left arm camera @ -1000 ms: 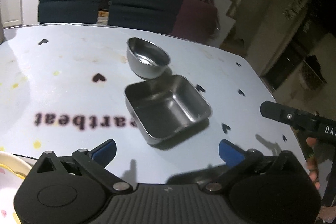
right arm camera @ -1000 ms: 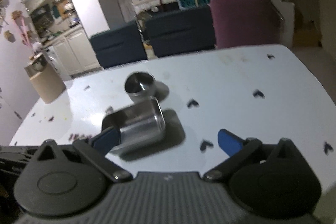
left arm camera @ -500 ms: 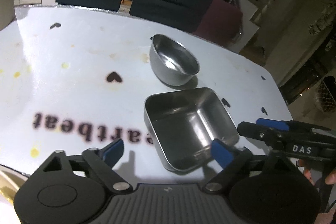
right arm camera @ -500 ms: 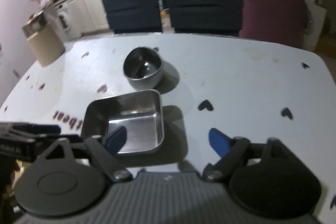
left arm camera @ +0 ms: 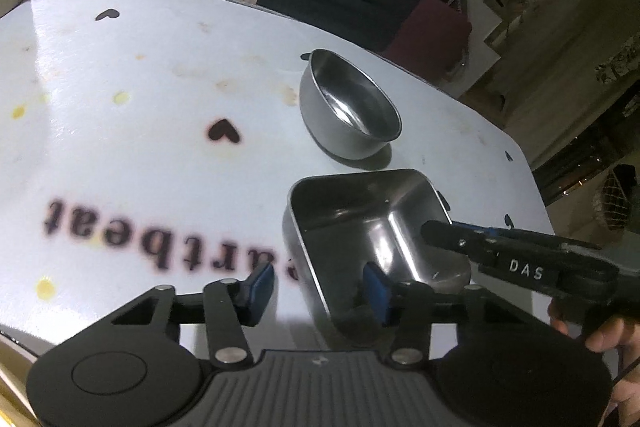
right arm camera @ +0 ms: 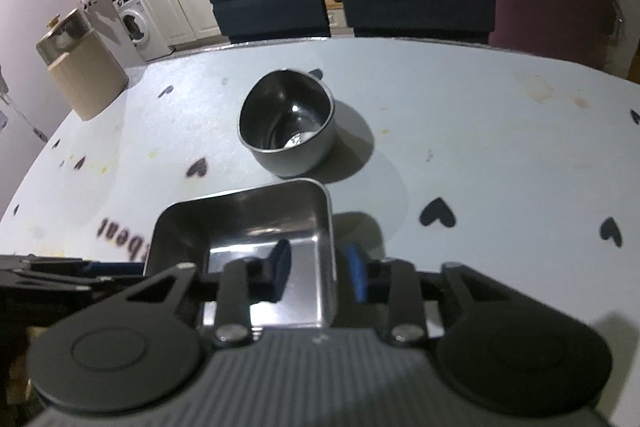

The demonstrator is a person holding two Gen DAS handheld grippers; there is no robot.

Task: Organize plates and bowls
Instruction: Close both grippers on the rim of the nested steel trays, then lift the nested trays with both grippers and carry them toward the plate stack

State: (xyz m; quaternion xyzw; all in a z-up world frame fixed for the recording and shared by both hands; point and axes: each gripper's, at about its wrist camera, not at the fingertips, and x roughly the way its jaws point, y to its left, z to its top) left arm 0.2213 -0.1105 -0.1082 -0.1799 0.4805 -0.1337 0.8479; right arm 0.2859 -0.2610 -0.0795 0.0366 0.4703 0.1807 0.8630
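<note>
The square steel tray [left arm camera: 360, 227] sits on the white desk [left arm camera: 140, 87], just in front of the round steel bowl [left arm camera: 348, 111]. On its left wall the left claw [left arm camera: 318, 287] is closing, one pad outside, one inside, not yet pressing. On the right wall the right claw [right arm camera: 320, 271] is closing too, nearly pinching. A good lift probably needs both pads seated squarely on the thin walls before raising, and kept level, since polished steel may slip.

Obstacles: round steel bowl [right arm camera: 289, 123] stood just beyond square steel tray [right arm camera: 256, 223], narrow gap between. Beige canister [right arm camera: 82, 75] sat at far left table [right arm camera: 500, 155] edge. Open tabletop lay right of both vessels.
</note>
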